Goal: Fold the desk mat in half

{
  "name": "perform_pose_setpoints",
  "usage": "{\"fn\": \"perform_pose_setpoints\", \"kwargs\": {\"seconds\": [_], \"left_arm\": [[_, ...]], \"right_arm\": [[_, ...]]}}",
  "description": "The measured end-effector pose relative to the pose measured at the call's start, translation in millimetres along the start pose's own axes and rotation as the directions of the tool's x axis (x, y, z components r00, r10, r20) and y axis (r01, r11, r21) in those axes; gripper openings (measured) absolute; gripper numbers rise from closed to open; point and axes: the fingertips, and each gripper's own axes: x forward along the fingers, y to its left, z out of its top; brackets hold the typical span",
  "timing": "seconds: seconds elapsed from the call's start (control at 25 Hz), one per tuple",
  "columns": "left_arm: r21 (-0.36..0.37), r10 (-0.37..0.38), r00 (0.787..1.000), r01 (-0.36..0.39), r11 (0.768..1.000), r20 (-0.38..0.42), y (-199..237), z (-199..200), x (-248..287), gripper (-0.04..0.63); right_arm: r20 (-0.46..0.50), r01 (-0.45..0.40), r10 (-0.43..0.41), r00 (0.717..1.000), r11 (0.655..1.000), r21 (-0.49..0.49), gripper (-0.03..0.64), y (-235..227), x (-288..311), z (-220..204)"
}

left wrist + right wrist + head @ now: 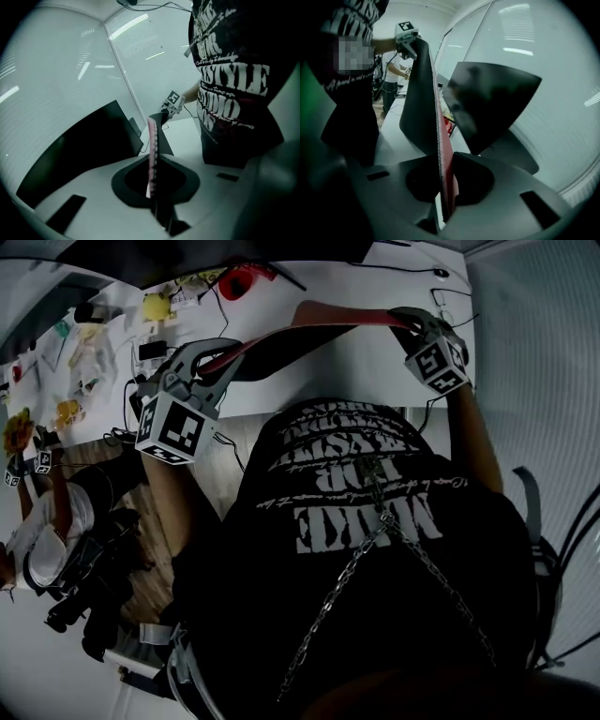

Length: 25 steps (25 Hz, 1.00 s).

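Above the white desk (pixel 375 371), I hold one edge of the desk mat (pixel 328 315) raised, with my left gripper (pixel 223 356) and right gripper (pixel 415 324) each clamped on it. The lift seems underway; next, I'd carry this edge evenly over the desk's far side.

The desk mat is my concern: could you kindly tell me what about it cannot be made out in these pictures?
- Head view: how much of the desk mat rests on the table; its raised part and shadow cover that.
- Left gripper view: the mat's faces; it shows edge-on between the left tool and the right tool.
- Right gripper view: the mat's lowest stretch, hidden behind the right tool's own body.
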Motion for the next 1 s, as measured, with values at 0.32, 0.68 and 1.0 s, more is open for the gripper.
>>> {"fn": "perform_pose_setpoints", "kwargs": {"seconds": [0.32, 0.68, 1.0], "left_arm": [[0.101, 0.018, 0.998, -0.024, 0.995, 0.058, 21.3, 12.8, 27.0, 0.025], [-0.549, -0.410, 0.910, 0.314, 0.774, -0.057, -120.5, -129.1, 99.5, 0.025], [-0.809, -0.534, 0.837, 0.232, 0.541, -0.117, -176.7, -200.1, 148.4, 0.025]], "right_arm": [[-0.032, 0.219, -0.219, 0.975, 0.976, 0.001, 0.017, -53.0, -119.7, 32.6], [-0.242, -0.198, 0.279, 0.929, 0.930, 0.311, 0.017, 134.9, -44.3, -84.4], [-0.325, -0.273, 0.428, 0.843, 0.862, 0.428, 0.017, 177.3, 21.1, -138.6]]}}
